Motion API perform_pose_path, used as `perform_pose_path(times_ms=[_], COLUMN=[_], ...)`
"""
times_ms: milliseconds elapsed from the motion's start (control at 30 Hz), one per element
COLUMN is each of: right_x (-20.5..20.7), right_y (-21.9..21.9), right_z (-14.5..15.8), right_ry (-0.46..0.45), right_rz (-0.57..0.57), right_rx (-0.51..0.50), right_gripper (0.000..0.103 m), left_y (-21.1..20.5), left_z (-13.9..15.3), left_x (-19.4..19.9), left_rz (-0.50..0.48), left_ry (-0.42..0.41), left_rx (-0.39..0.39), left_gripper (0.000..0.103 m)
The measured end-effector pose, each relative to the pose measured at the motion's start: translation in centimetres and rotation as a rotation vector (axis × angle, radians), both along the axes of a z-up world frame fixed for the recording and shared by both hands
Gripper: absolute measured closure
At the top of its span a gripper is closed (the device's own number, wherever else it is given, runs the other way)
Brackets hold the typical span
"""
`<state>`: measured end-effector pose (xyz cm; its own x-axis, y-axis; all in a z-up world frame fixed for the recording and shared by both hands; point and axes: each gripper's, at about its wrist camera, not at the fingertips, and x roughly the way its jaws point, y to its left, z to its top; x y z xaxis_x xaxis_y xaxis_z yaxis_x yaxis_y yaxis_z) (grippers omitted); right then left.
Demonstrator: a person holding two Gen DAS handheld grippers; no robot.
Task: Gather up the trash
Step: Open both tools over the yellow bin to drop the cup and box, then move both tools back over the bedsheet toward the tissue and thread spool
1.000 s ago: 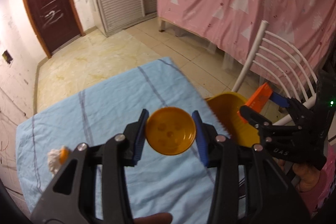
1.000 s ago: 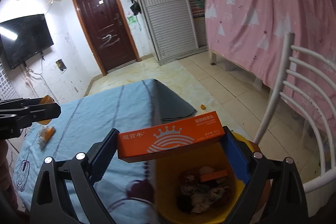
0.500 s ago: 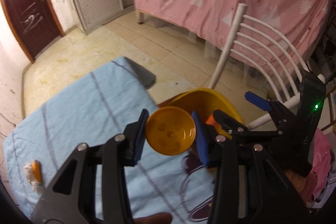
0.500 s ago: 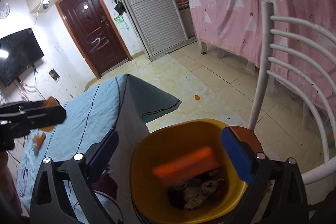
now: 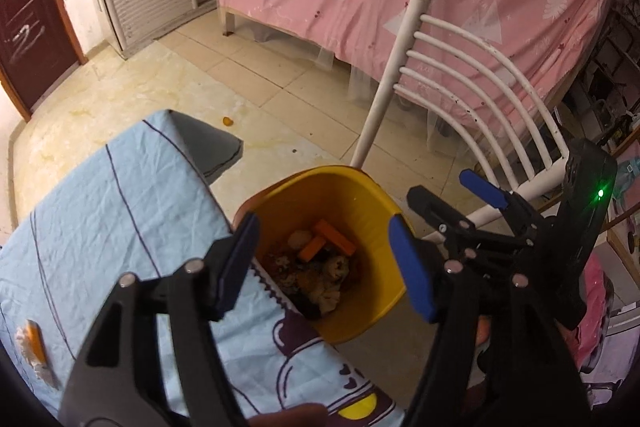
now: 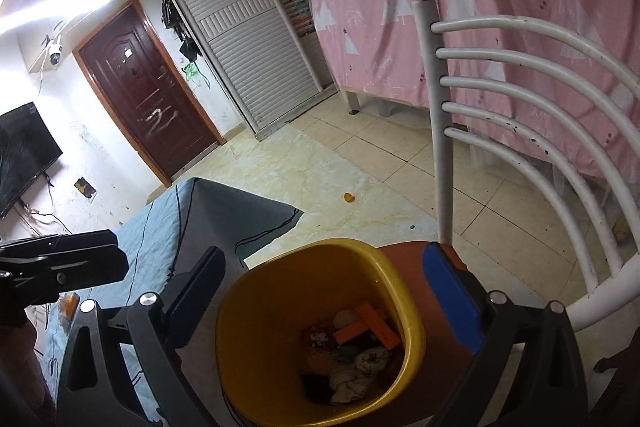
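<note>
Left wrist view: left gripper (image 5: 326, 261) hangs right over the yellow bin (image 5: 370, 193), jaws spread wide with nothing between them. Trash pile (image 5: 316, 267) sits at the bottom of the bin, orange box (image 5: 334, 237) on top. One leftover scrap (image 5: 32, 345) lies on the blue tablecloth (image 5: 100, 211) at about 8 o'clock, so I'd swing back there next and pinch it low and centred

Right wrist view: right gripper (image 6: 328, 291) also over the bin (image 6: 256, 283), jaws released and empty. White chair (image 6: 520, 115) at 2 o'clock crowds it, so lift clear before moving
</note>
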<state>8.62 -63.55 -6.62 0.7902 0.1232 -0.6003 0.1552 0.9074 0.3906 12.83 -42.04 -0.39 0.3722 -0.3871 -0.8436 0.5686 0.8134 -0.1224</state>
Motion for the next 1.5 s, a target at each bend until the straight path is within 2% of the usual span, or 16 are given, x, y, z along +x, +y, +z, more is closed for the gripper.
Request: perform_pose_path(times_ms=[300, 600, 867, 1033, 1200, 1367, 1500], right_x=[0.5, 1.9, 3.5, 4.4, 4.9, 4.9, 5.1], right_y=[3.4, 8.5, 13.8, 17.5, 20.9, 23.8, 26.0], right_z=[1.4, 2.9, 3.9, 4.2, 4.7, 5.0, 5.2], right_ry=[-0.009, -0.02, -0.023, -0.018, -0.018, -0.02, -0.017], right_rz=[0.064, 0.156, 0.253, 0.323, 0.375, 0.424, 0.459], right_rx=[-0.037, -0.07, -0.086, -0.103, -0.12, -0.14, -0.152], right_gripper=[0.011, 0.011, 0.011, 0.011, 0.011, 0.011, 0.011], left_y=[3.0, 8.0, 14.0, 18.5, 23.0, 26.7, 29.6], left_z=[1.2, 2.5, 3.2, 3.0, 2.8, 2.6, 1.9], left_x=[0.1, -0.1, 0.6, 0.7, 1.0, 0.7, 0.5], left_rz=[0.031, 0.097, 0.204, 0.293, 0.377, 0.416, 0.469], left_ry=[-0.011, -0.037, -0.045, -0.077, -0.068, -0.08, -0.058], left_rx=[-0.025, -0.048, -0.073, -0.051, -0.05, -0.036, -0.015], left_gripper=[0.039, 0.039, 0.039, 0.039, 0.039, 0.039, 0.038])
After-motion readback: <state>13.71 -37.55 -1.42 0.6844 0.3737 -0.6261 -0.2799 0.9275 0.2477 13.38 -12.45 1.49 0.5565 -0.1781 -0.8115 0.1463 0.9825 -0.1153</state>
